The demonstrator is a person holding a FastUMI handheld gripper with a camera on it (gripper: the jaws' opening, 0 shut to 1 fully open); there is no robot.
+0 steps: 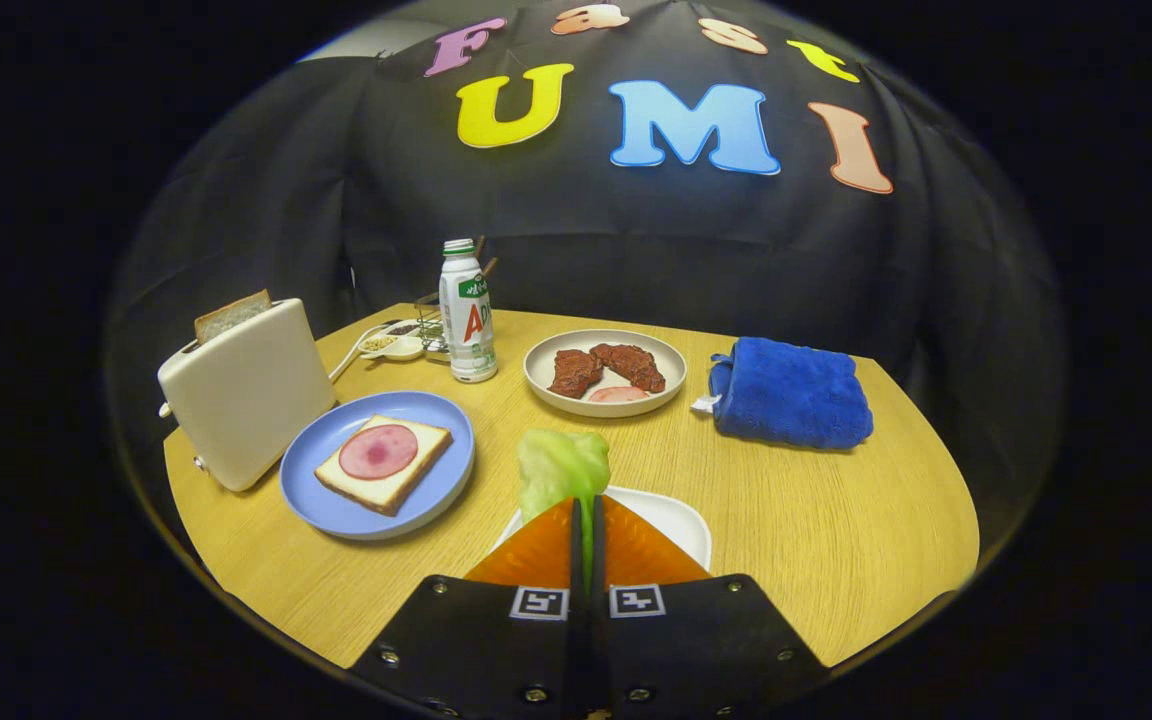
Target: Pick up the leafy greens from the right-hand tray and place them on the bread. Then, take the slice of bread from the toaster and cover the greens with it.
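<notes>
My gripper (586,515) is shut on a pale green leaf of greens (562,466), which sticks up from between the fingertips above a white tray (681,525). To the left, beyond the fingers, a blue plate (336,500) carries a slice of bread (426,455) topped with a round pink slice of ham (378,451). Further left stands a cream toaster (246,395) with a second bread slice (232,314) poking out of its slot.
A white bottle with a green cap (467,312) stands behind the blue plate. A beige plate of dark meat pieces (605,370) sits at the back centre, a folded blue towel (791,392) at the back right. Small dishes (391,343) lie behind the bottle on the wooden table (836,520).
</notes>
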